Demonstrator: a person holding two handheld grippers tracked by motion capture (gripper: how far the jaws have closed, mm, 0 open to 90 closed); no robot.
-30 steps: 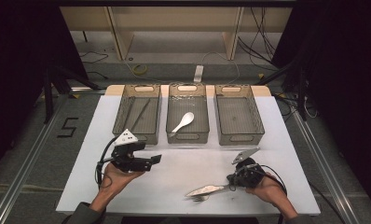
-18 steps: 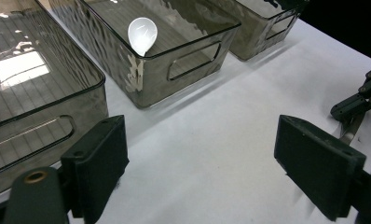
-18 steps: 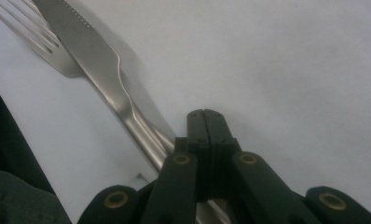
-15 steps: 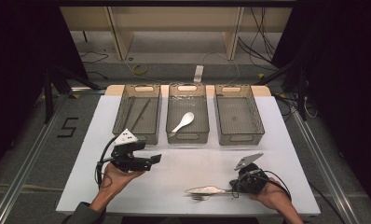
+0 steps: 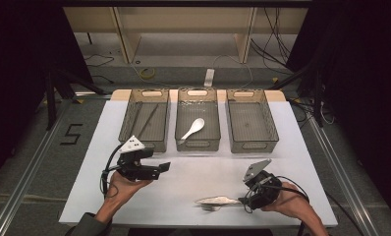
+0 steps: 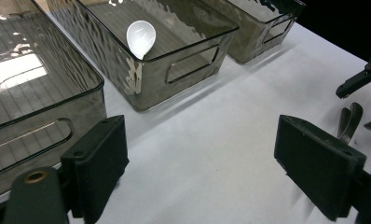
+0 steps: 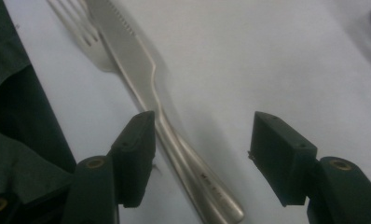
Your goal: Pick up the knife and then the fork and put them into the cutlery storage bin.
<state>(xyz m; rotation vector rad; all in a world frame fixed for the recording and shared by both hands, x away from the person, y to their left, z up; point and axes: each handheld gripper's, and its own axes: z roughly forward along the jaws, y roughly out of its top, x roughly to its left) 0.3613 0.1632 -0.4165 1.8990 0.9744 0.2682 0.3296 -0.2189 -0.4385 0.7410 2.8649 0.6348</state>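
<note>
Presently, items on the table (image 5: 183, 182):

Knife (image 7: 148, 86) and fork (image 7: 88, 39): lying side by side, handles between the jaws of the right gripper (image 7: 200, 156), nearer the left-hand jaw; long axes run away from the jaws, blade and tines at the far end. Those jaws have just been opening and stand apart, gripping nothing. A small stamp on the handle is unreadable.

Left gripper (image 6: 200, 175): jaws wide apart, empty, well away from the cutlery; the right hand is nearer.

Three bins beyond; the middle bin (image 5: 197, 143) holds a white spoon (image 5: 192, 129).

Floor marking (image 5: 71, 133): "5".
</note>
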